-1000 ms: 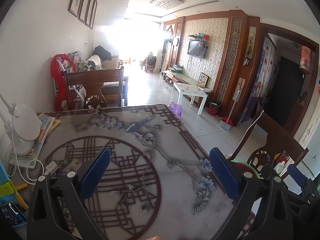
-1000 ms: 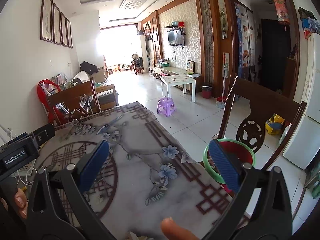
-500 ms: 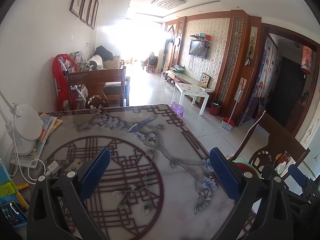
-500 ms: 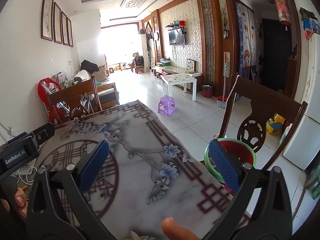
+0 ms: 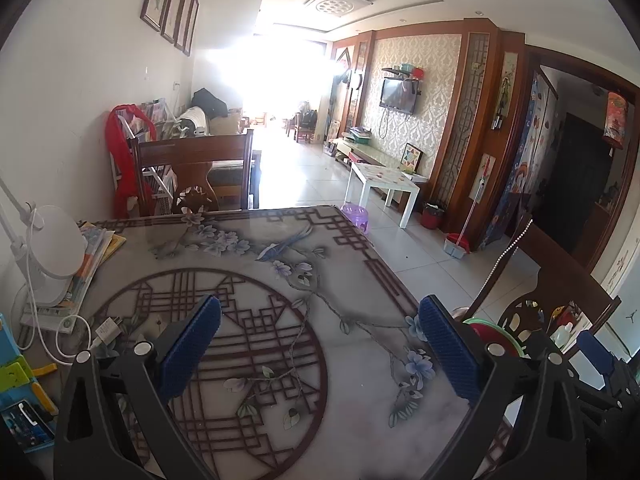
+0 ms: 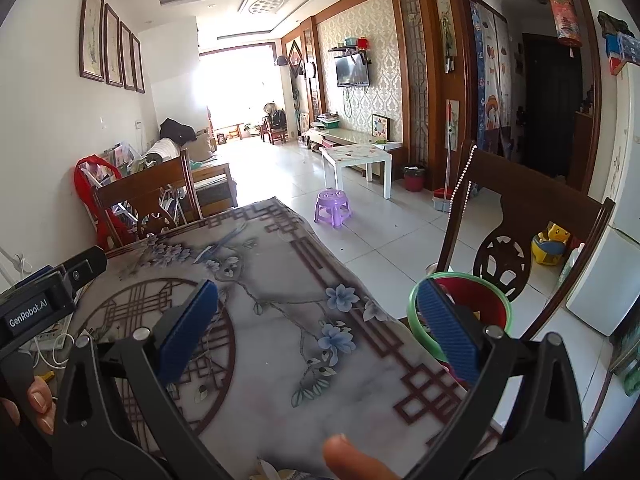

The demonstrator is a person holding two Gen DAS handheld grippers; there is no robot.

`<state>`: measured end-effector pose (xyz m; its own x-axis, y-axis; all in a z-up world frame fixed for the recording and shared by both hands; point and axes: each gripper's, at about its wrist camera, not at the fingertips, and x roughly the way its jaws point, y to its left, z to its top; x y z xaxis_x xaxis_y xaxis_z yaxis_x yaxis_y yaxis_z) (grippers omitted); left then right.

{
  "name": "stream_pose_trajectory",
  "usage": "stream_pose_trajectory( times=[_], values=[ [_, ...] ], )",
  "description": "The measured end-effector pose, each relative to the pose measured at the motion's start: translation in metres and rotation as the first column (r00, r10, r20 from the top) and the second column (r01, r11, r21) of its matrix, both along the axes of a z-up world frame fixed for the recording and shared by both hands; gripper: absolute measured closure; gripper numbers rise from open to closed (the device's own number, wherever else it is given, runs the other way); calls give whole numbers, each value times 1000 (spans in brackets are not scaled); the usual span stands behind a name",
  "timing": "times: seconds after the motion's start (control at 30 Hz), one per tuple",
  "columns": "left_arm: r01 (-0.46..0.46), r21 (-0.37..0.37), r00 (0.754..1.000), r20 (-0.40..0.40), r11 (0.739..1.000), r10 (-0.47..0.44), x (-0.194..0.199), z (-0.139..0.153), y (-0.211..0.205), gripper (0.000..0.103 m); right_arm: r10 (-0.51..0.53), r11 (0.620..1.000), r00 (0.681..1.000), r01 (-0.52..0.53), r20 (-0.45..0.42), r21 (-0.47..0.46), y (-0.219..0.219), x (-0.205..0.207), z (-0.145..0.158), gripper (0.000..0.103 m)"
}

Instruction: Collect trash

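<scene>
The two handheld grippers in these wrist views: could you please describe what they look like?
Both look alike: the left gripper and right gripper each have two black plastic fingers with triangular cut-outs and silver pivot bolts, tipped with ribbed blue pads. In the right wrist view, the left gripper's black body carries a white "GenRobot.AI" label. No cables or sleeves are visible.

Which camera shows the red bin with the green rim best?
The right wrist view shows it best: the bin sits open beside the table, with most of its green rim and red inside visible. In the left wrist view, only a sliver of the bin peeks out behind the gripper's fingers.
</scene>
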<state>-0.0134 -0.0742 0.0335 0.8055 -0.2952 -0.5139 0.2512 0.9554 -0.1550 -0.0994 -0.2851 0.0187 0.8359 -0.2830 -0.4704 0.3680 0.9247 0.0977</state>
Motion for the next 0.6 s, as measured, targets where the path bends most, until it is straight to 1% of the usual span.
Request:
stream_pose_trajectory(
  times=[0.23,0.43,0.53,0.6],
  values=[
    [3,-1,1000,-9,1000,-3,1,-3,2,8,4,1000,1000,-4,-16,5,0,1,-5,5],
    [-5,2,999,-38,1000,6,7,-12,2,8,18,1000,999,-17,-40,6,1,8,-10,5],
    [4,-14,998,-55,1000,-4,11,-18,4,8,27,1000,998,-26,-62,11,0,14,-16,5],
    [-17,-1,998,-68,1000,17,16,-25,5,8,40,999,996,-39,-85,17,1,22,-23,5]
  ],
)
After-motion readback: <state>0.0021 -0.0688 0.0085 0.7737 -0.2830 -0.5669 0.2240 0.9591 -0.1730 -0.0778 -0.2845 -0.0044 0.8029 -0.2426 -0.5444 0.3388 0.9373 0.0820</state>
